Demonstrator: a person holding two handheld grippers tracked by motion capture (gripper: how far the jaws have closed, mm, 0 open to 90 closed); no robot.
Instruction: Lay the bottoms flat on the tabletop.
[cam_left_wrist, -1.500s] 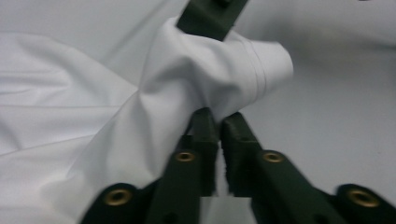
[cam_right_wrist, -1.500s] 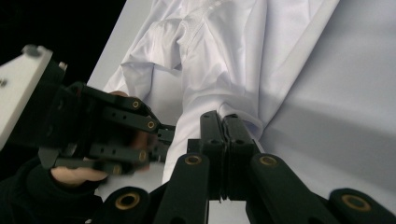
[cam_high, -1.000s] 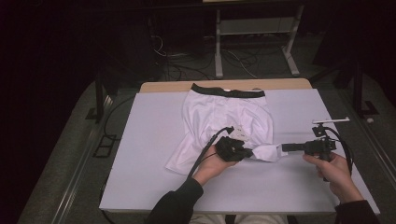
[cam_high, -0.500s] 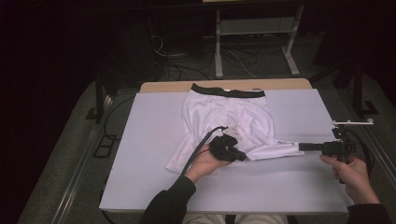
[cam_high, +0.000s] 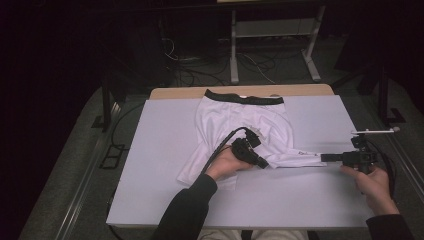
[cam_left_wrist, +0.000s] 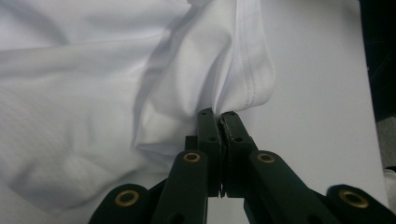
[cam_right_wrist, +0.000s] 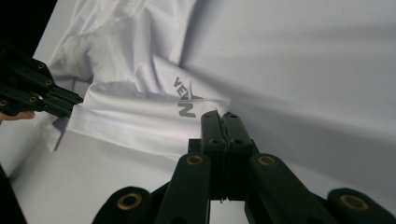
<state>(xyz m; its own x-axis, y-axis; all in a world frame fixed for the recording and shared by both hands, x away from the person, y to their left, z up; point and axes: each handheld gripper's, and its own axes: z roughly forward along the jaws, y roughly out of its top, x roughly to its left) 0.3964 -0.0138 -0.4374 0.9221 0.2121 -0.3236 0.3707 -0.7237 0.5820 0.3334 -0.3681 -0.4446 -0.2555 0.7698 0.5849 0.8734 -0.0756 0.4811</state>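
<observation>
Both jaws pinch a leg hem of the white shorts (cam_high: 240, 125) mid-bench: left hand-held gripper (cam_high: 263, 163), right hand-held gripper (cam_high: 324, 158). Pulling apart evenly, low, should flatten it without slipping.

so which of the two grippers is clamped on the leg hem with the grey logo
The right gripper, out at the table's right edge: its shut jaws pinch the white shorts beside the grey logo. The left gripper grips a plain stitched hem nearer the middle.
</observation>
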